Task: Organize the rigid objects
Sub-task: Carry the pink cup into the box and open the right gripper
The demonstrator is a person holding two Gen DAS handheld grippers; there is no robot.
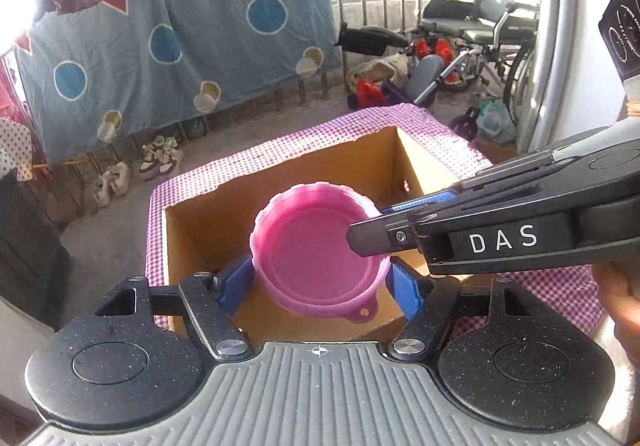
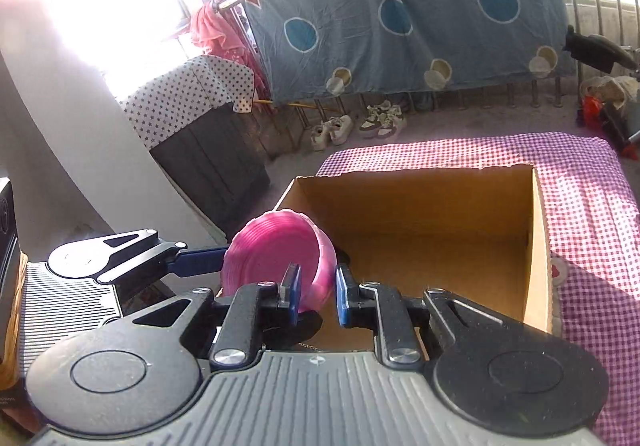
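Note:
A pink ribbed plastic bowl (image 1: 316, 250) with a small hanging tab is held tilted over an open cardboard box (image 1: 208, 214). My left gripper (image 1: 322, 280) is shut on the bowl, its blue pads pressing the rim on both sides. My right gripper (image 1: 368, 236) reaches in from the right, its fingers straddling the bowl's rim. In the right wrist view the bowl (image 2: 276, 258) sits edge-on between the right gripper's (image 2: 316, 292) blue pads, with a small gap on the right side. The box (image 2: 440, 242) looks empty inside.
The box stands on a table with a pink checked cloth (image 2: 588, 214). Behind are a blue hanging sheet (image 1: 160, 42), shoes on the floor (image 1: 160, 158), a wheelchair (image 1: 480, 38) and a star-patterned covered cabinet (image 2: 188, 94).

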